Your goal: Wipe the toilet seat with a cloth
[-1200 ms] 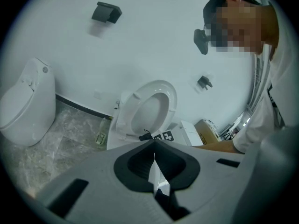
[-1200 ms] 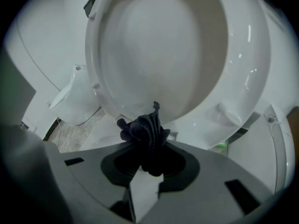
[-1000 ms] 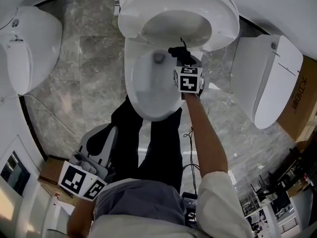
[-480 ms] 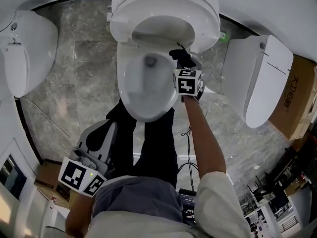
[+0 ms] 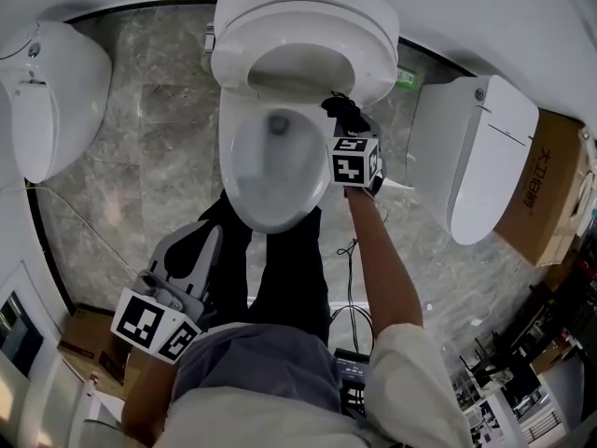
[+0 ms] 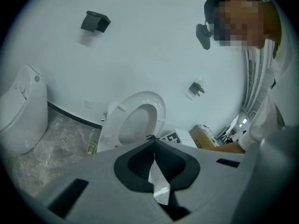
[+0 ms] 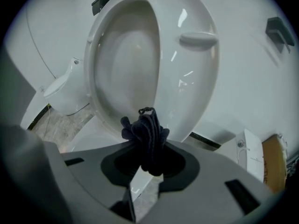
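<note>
My right gripper (image 5: 346, 118) pinches the bunched dark cloth (image 7: 147, 135) just beside the raised toilet seat (image 5: 375, 43), at its lower right edge. My left gripper (image 6: 155, 154), pressed together and empty, hangs well away from that seat. With so little cloth past the jaws, I could scrape bare plastic on the seat or lose the wad into the bowl (image 5: 244, 192) beneath it.

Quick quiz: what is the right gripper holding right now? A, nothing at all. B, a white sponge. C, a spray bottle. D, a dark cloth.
D: in its own view, the right gripper has its jaws pinched on a bunched dark cloth, with the raised toilet seat behind it.
</note>
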### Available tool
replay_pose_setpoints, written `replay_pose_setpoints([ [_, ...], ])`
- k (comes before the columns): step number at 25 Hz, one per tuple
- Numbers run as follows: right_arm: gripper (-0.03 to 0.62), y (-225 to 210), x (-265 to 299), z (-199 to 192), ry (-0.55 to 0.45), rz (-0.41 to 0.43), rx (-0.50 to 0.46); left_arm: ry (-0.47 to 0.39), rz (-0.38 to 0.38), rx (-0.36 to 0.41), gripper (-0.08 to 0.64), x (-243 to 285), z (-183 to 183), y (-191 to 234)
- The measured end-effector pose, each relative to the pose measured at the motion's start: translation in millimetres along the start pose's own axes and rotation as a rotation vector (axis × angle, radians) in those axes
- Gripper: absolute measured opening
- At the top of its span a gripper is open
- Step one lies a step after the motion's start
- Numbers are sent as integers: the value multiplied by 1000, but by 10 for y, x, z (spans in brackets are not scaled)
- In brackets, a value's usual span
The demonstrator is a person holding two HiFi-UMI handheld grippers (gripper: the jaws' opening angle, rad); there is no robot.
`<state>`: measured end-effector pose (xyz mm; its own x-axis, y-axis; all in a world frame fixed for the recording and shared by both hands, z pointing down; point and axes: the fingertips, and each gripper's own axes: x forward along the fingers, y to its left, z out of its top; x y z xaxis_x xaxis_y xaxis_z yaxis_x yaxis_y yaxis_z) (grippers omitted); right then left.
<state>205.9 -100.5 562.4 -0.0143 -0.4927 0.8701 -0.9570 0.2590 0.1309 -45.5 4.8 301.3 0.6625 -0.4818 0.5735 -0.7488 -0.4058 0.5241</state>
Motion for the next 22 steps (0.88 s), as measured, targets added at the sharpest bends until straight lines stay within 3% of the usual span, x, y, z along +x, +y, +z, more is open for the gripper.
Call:
replay_pose_setpoints([
  [8, 89, -83, -226, 207, -4, -16, -48, -39, 1, 10, 9, -134, 175, -25],
  [22, 89, -223, -701, 708, -60, -39, -226, -94, -26, 26, 9, -264, 387, -206],
])
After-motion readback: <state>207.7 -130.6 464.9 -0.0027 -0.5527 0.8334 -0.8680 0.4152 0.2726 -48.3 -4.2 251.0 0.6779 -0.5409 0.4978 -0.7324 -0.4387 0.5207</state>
